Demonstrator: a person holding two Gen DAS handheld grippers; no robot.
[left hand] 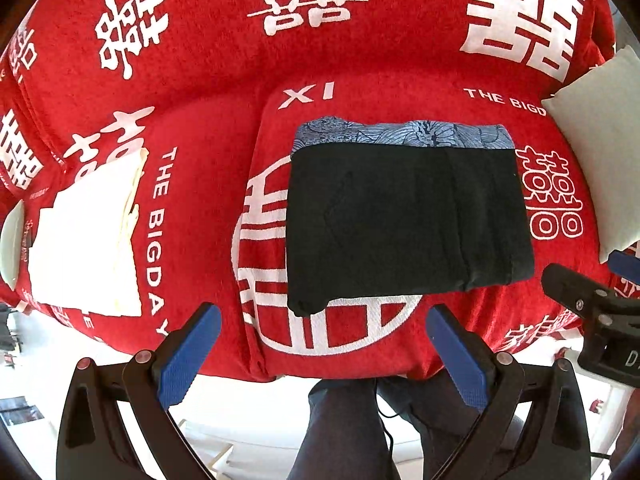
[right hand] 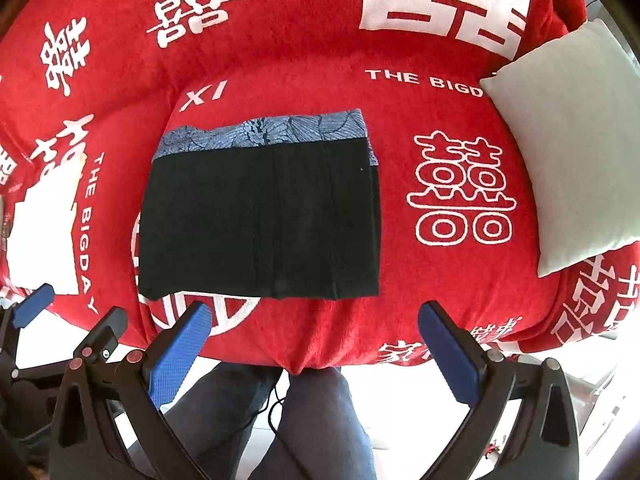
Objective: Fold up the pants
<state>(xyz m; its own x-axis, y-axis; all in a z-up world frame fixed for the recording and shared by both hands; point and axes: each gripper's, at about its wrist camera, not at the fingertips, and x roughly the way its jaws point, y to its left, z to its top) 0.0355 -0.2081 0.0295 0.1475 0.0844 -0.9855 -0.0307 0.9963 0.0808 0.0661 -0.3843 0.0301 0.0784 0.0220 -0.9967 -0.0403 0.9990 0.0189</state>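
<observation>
Black pants [left hand: 404,220] lie folded into a flat rectangle on the red sofa seat [left hand: 200,160], on top of a blue patterned garment [left hand: 400,132] whose far edge shows. They also show in the right wrist view [right hand: 260,220] with the blue patterned garment [right hand: 272,128] behind. My left gripper [left hand: 324,316] is open and empty, held above the seat's front edge, just short of the pants. My right gripper [right hand: 316,316] is open and empty, also in front of the pants. The right gripper's body shows at the right edge of the left wrist view [left hand: 592,312].
A folded white cloth [left hand: 88,236] lies on the seat at the left. A pale cushion [right hand: 572,136] leans at the right. The red cover with white characters runs up the sofa back [right hand: 280,20]. The person's legs [right hand: 312,420] stand below the seat's front edge.
</observation>
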